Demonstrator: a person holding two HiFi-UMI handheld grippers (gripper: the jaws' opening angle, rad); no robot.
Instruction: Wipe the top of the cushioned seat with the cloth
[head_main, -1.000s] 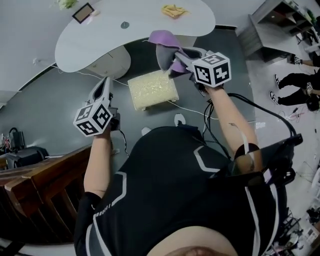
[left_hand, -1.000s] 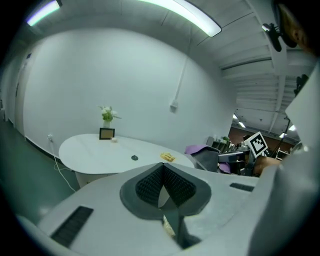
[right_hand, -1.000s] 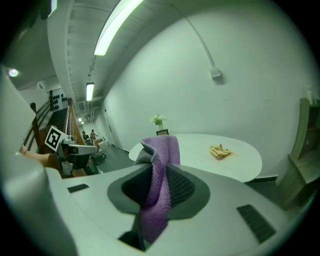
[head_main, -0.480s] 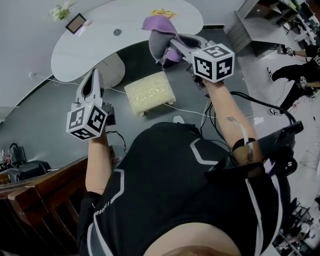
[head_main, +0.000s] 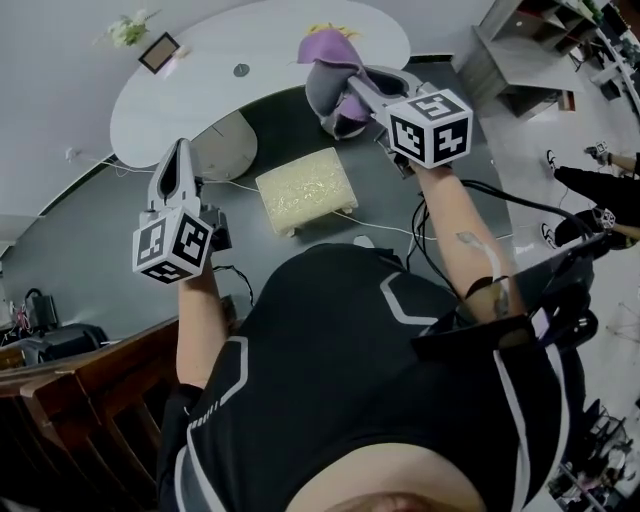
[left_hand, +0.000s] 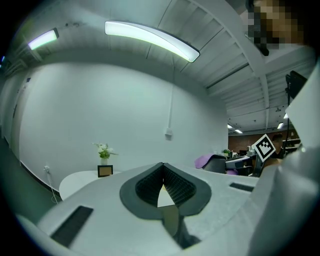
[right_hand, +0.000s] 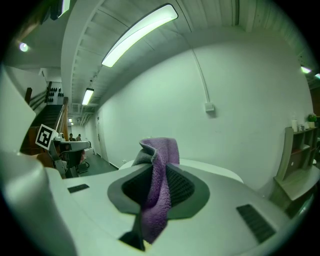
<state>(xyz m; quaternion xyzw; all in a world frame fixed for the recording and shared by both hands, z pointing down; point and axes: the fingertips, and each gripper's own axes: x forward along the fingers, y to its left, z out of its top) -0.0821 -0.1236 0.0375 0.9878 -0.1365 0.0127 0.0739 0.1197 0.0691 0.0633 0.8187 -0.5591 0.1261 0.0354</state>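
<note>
Down and left of the right gripper (head_main: 340, 96), between it and the left gripper (head_main: 178, 152): pale yellow rectangular cushioned seat (head_main: 305, 190) low on the dark floor (head_main: 120, 240), long axis lying crosswise from one gripper towards the other. Nearer of the two, seemingly: right gripper, held high above the seat, pinching a purple fleecy cloth (right_hand: 157, 190) that droops between its jaws. Left gripper pressed together, empty. Likely calls for tipping the cloth downward.
</note>
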